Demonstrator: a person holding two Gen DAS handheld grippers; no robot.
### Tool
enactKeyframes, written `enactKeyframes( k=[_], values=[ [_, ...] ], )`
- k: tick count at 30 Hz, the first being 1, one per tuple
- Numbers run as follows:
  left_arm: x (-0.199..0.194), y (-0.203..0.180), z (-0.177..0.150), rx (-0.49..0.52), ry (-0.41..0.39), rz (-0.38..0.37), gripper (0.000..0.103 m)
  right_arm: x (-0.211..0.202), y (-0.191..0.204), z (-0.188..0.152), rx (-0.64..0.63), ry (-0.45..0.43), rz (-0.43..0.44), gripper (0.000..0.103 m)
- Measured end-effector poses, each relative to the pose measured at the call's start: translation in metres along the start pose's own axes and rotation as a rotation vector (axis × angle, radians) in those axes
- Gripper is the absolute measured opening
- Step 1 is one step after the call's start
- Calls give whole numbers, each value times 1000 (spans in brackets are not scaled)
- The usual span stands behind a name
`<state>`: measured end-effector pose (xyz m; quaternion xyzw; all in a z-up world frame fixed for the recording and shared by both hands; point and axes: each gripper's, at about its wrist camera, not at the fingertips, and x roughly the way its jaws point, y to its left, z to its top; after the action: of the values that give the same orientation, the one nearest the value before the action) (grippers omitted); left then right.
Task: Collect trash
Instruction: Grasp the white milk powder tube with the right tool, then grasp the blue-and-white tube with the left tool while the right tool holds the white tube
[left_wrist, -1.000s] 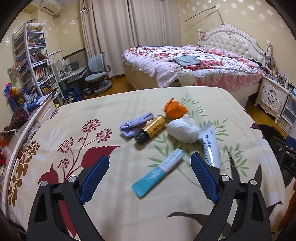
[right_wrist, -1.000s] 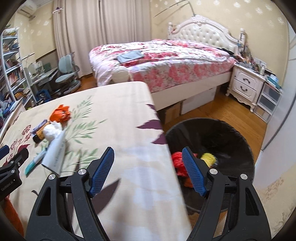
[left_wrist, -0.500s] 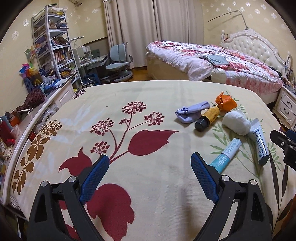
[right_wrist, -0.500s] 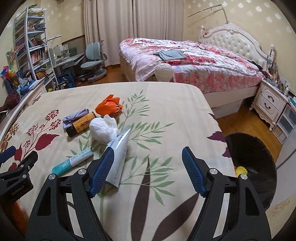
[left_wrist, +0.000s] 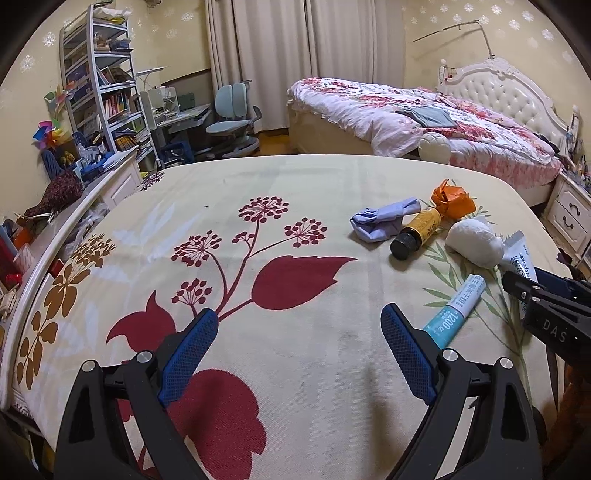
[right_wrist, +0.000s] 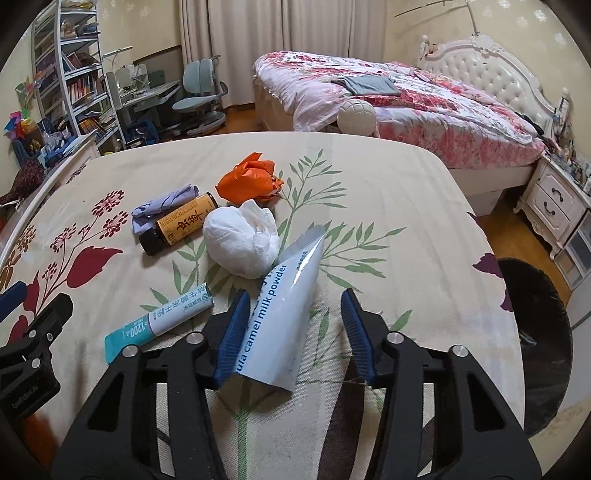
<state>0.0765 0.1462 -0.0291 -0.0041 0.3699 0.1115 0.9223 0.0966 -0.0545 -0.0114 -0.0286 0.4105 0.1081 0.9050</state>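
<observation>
Trash lies on the floral bedspread: a white camel milk powder pouch, a white tissue wad, an orange crumpled wrapper, an amber bottle, a lilac rag and a teal-white tube. My right gripper is open, its fingers on either side of the pouch's near end. My left gripper is open and empty over red flower print, left of the tube. The bottle, rag and wad lie beyond it.
A black trash bin stands on the floor at the bed's right edge. A second bed with a ball is behind. Shelves, desk and chair stand at the left. A nightstand is at the right.
My right gripper swung left from the bin to the bed and now straddles the pouch. My left gripper swung left, away from the tube, and now sits over the red flowers.
</observation>
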Motion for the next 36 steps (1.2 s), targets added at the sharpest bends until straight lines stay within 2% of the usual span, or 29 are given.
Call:
enactKeyframes(
  k=[2,7,16,23,25,27,30,34,36],
  values=[
    [0,-6,2,9,-2,-15,89,0,-3,-1,6,-1,4,31],
    [-2,-24,3,49,3,-63,89,-4,-14,-4,20,-3,-9,28],
    [6,-62,1,153,42,-115,89,-11,-44,-14,53,1,-60,28],
    [13,-72,4,177,71,-153,89,-14,-57,-20,69,2,-71,28],
    [18,-72,5,176,94,-163,84,-14,-58,-20,69,2,-69,28],
    [21,-72,3,180,116,-177,71,-14,-59,-21,71,1,-67,28],
    [21,-73,2,183,128,-199,66,-14,-60,-21,73,1,-63,28],
    [20,-71,0,178,133,-216,65,-15,-60,-21,73,1,-61,28],
    [20,-72,1,181,132,-232,57,-15,-60,-22,73,1,-59,28]
  ],
)
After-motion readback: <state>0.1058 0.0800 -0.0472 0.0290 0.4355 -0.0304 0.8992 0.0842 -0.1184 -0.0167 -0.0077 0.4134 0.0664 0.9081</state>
